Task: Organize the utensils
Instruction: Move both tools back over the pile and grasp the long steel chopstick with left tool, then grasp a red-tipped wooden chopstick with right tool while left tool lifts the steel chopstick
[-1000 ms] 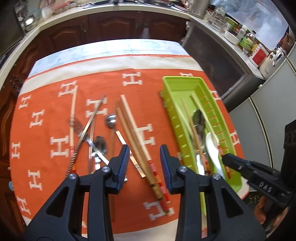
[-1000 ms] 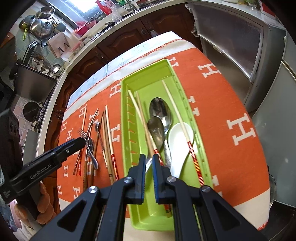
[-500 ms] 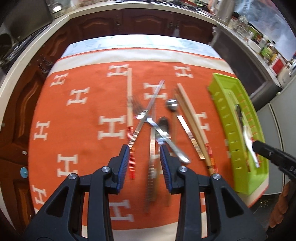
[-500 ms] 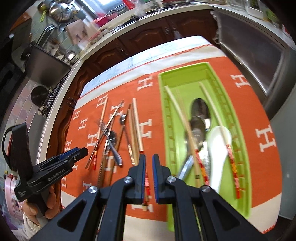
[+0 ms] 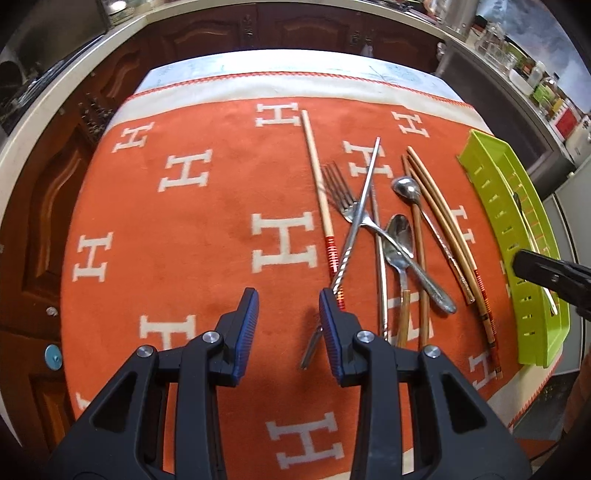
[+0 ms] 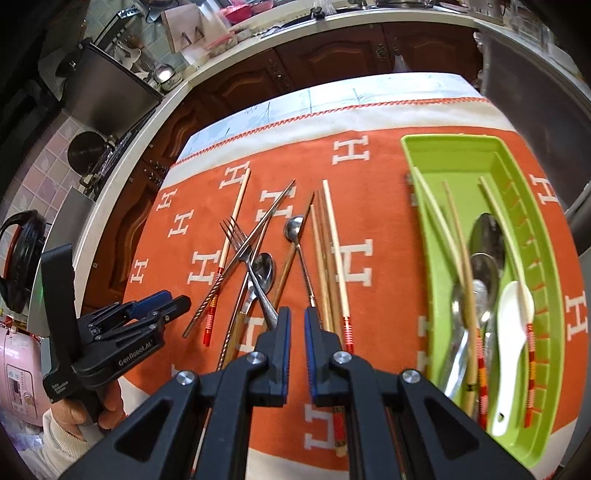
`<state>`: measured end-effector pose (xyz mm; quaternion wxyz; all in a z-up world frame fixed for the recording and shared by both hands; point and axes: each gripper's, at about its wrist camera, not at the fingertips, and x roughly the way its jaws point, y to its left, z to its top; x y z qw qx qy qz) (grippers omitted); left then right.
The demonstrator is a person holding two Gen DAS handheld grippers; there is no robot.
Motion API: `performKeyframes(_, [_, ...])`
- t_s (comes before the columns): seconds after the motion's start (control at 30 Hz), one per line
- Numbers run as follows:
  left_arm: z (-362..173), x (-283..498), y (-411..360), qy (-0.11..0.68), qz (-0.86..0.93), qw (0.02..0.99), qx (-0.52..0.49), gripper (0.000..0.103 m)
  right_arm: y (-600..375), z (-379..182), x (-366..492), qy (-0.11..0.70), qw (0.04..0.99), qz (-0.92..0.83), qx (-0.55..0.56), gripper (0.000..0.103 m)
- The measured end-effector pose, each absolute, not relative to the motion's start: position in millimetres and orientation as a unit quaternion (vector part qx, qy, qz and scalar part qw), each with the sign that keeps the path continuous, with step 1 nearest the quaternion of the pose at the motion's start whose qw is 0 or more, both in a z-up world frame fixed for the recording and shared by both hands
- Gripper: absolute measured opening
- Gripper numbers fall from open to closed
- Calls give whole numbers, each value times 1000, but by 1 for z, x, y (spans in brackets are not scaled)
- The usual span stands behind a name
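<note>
A loose pile of utensils lies on the orange cloth (image 5: 192,236): a fork (image 5: 345,201), a steel chopstick (image 5: 356,221), spoons (image 5: 400,236), several wooden chopsticks (image 5: 443,229). The pile also shows in the right wrist view, with the fork (image 6: 236,240) on top. A green tray (image 6: 424,206) at the right holds spoons (image 6: 485,236), a white spoon (image 6: 511,332) and chopsticks. My left gripper (image 5: 288,301) is open and empty, just left of the pile's near ends. My right gripper (image 6: 297,319) is nearly shut with a narrow gap, empty, above the pile's handles.
The tray's side wall (image 5: 506,229) sits at the cloth's right edge. Dark wood cabinets (image 5: 303,26) and a counter (image 6: 258,40) with pots surround the table. A fridge (image 6: 535,74) stands at the right. The left gripper's body (image 6: 122,332) is at the cloth's left edge.
Both grippers have moved left, away from the tray and toward the loose pile. The left gripper has passed from over the chopsticks to the pile's left side. No utensil has moved.
</note>
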<state>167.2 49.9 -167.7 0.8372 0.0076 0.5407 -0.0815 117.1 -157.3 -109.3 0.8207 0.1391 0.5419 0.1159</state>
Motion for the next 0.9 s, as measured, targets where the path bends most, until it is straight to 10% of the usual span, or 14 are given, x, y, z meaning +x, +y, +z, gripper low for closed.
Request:
performKeyframes(0.57, [-182,197,9,541,-127,830,49,31,-149,-139,134,566,806,111,135,7])
performKeyframes(0.7, [-187,201,5,542,-122,830,50,9,-150,-141,135,566,805,112,136,7])
performKeyframes(0.9, [-181,199,10,529,-126,838,35,4,-148,-144,136,566,805,114,135,7])
